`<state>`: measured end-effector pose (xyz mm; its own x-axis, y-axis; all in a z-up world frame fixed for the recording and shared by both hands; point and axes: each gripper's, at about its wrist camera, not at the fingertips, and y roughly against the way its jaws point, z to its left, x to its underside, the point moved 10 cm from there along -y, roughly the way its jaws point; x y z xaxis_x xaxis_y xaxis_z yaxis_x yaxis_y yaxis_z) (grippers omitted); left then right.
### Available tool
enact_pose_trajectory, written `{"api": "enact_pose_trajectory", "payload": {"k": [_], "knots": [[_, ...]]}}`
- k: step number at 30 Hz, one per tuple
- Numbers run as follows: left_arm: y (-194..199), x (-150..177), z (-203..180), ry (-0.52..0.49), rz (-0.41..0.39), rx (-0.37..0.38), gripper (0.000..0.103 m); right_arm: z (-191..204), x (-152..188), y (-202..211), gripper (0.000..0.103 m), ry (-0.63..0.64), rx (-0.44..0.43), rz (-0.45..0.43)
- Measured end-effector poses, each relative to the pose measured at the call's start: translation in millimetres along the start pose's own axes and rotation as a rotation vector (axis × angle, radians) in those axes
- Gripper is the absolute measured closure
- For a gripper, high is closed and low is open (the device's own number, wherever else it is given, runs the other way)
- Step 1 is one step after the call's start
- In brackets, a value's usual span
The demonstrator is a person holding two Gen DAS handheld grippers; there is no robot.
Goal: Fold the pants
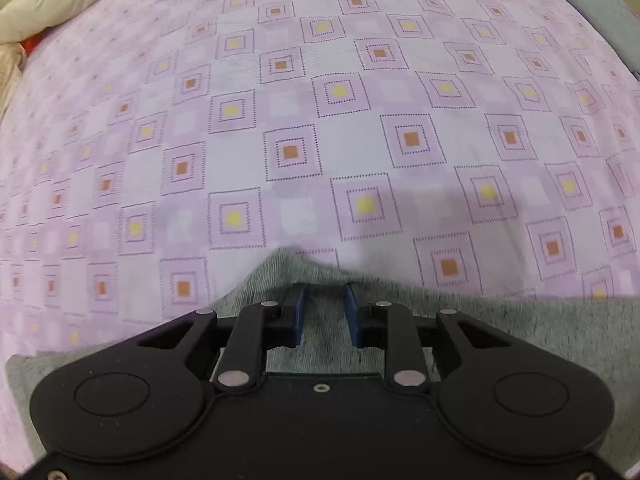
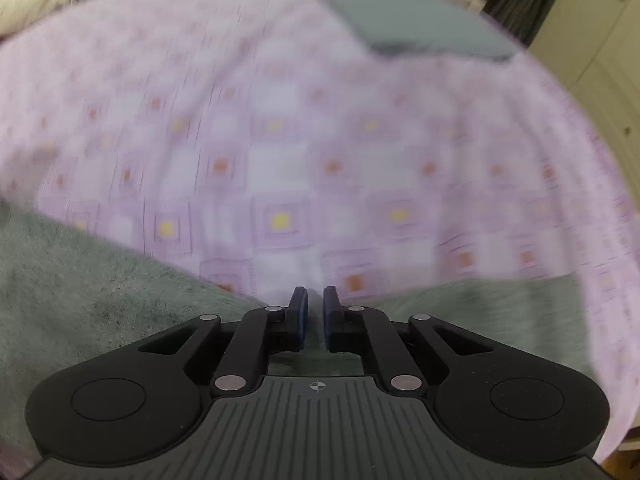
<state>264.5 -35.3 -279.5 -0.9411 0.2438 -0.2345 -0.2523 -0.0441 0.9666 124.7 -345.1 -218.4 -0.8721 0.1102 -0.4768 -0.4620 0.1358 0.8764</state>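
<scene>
Nearest the lens, the left gripper (image 1: 325, 312) stands partly open, points steeply down over the grey knitted pants (image 1: 520, 328), nothing pinched; their folded edge runs from 9 to 3 o'clock just beyond its fingertips. Right gripper (image 2: 315, 316) is nearly closed on nothing, with pants fabric (image 2: 80, 280) at 9 o'clock and underneath. Purple checked bed sheet (image 1: 320, 120) extends toward 12 o'clock; a folded grey garment (image 2: 408, 20) lies at 1 o'clock. Left gripper judged nearer the edge.
</scene>
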Motion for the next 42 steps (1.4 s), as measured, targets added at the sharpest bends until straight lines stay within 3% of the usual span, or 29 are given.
{"api": "enact_pose_trajectory", "payload": {"k": [4, 9, 10, 12, 14, 21, 29, 35, 42], "knots": [[29, 25, -16, -0.033, -0.039, 0.072, 0.070, -2, 19, 27, 0.075, -0.051, -0.049, -0.033], [25, 99, -45, -0.155, 0.056, 0.126, 0.067, 20, 82, 18, 0.075, -0.025, -0.009, 0.142], [22, 115, -48, -0.175, 0.077, 0.124, 0.067, 18, 86, 24, 0.075, -0.046, -0.006, 0.102], [27, 135, -52, -0.233, 0.034, 0.107, 0.065, 15, 92, 33, 0.075, -0.085, -0.005, 0.115], [32, 147, -56, -0.278, 0.048, 0.104, 0.065, 10, 90, 44, 0.075, -0.089, -0.010, 0.098], [40, 141, -45, -0.137, 0.097, 0.132, 0.065, -53, 70, 81, 0.074, -0.192, 0.062, -0.061], [63, 122, -68, -0.055, 0.055, 0.078, 0.065, -156, 58, 62, 0.074, -0.303, 0.105, -0.101], [76, 129, -120, 0.038, 0.057, 0.055, 0.064, -205, 50, 25, 0.074, -0.306, 0.002, -0.059], [88, 132, -155, 0.094, 0.041, 0.028, 0.064, -202, 60, -10, 0.071, -0.215, -0.156, 0.035]]}}
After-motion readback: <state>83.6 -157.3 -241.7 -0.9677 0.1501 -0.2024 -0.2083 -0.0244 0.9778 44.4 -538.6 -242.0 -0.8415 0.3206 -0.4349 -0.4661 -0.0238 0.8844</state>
